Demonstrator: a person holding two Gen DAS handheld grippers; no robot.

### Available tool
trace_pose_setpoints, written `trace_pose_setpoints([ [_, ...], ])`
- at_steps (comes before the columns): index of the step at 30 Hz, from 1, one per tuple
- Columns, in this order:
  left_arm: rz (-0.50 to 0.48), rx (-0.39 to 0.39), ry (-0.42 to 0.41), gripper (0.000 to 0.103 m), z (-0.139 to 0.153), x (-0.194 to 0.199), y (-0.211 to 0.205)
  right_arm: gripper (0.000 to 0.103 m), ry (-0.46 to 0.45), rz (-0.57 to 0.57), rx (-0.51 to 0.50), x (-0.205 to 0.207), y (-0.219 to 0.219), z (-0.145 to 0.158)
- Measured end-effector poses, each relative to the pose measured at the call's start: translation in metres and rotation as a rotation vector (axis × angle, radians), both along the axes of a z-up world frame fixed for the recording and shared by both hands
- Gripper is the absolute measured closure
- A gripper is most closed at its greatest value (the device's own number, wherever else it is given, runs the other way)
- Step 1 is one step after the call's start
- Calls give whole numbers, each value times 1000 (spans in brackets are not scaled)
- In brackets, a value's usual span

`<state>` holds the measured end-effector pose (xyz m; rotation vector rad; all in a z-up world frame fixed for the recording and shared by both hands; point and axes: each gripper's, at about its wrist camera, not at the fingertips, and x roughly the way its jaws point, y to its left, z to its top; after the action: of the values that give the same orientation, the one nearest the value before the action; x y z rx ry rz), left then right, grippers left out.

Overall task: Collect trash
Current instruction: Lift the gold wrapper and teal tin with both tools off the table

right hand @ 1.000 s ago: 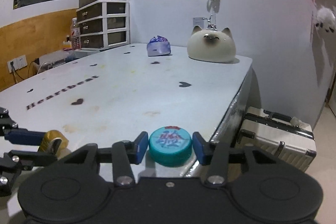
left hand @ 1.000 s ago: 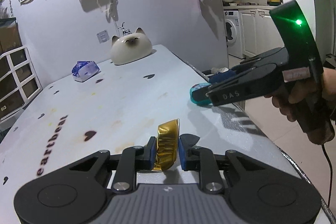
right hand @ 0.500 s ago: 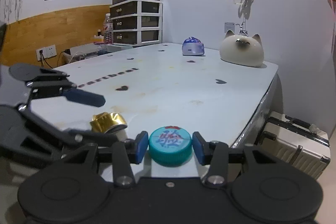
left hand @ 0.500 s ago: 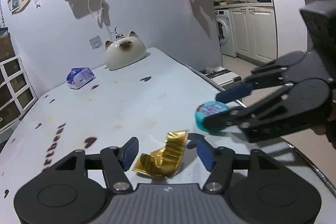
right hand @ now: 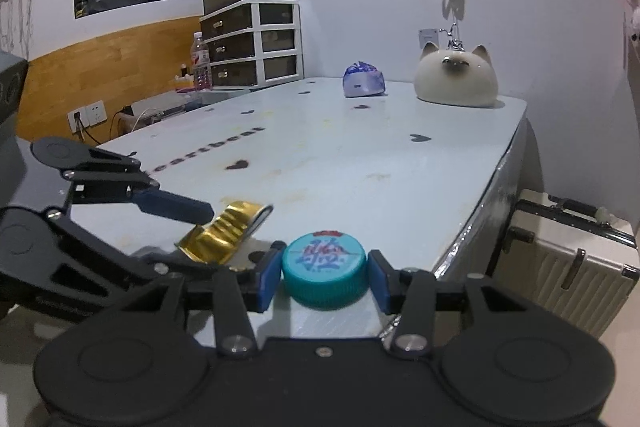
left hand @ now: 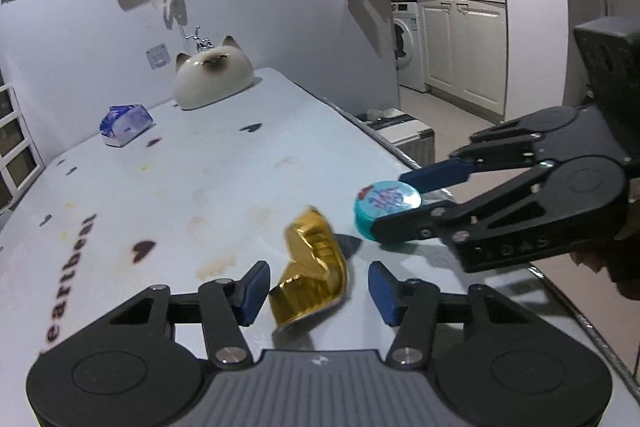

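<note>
A crumpled gold wrapper (left hand: pixel 310 269) is seen lying on the table (left hand: pixel 200 179) near its front edge, its long axis slanting away to the right, between the closing jaws of the left gripper (left hand: pixel 316 287), untouched by either pad. A teal bottle cap (right hand: pixel 324 269) is clamped flat in the right gripper (right hand: pixel 324 281).

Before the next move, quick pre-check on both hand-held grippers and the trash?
1. Right hand-held gripper clamped on cap: ok, both pads touch it.
2. Left hand-held gripper on foil: not ok, jaws closing, pads clear of it.
3. Foil between left fingers: ok, it lies on the table.
4. Grippers clear of each other: ok, close but apart.
5. Cap lifted off table: cannot tell.
6. Bin in reach: cannot tell, none in view.
</note>
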<state>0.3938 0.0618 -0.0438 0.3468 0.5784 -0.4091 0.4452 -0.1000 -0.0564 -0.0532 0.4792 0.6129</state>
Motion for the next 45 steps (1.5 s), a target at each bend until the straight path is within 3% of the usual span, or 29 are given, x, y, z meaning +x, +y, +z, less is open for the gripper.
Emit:
trace_pose_setpoints([
  [15,15,41,-48,52,-4,6,-22,55,46,-55,57,-8,-15,2],
  [20,52,-55,5,55,-3,14,-13,55,64,-81,93,-6,-20,1],
  [30,150,-129,24,61,-5,25,-9,55,71,-108,102,-7,-22,1],
  [45,179,-162,-14,75,6,5,-8,56,87,-125,97,-16,-20,8],
])
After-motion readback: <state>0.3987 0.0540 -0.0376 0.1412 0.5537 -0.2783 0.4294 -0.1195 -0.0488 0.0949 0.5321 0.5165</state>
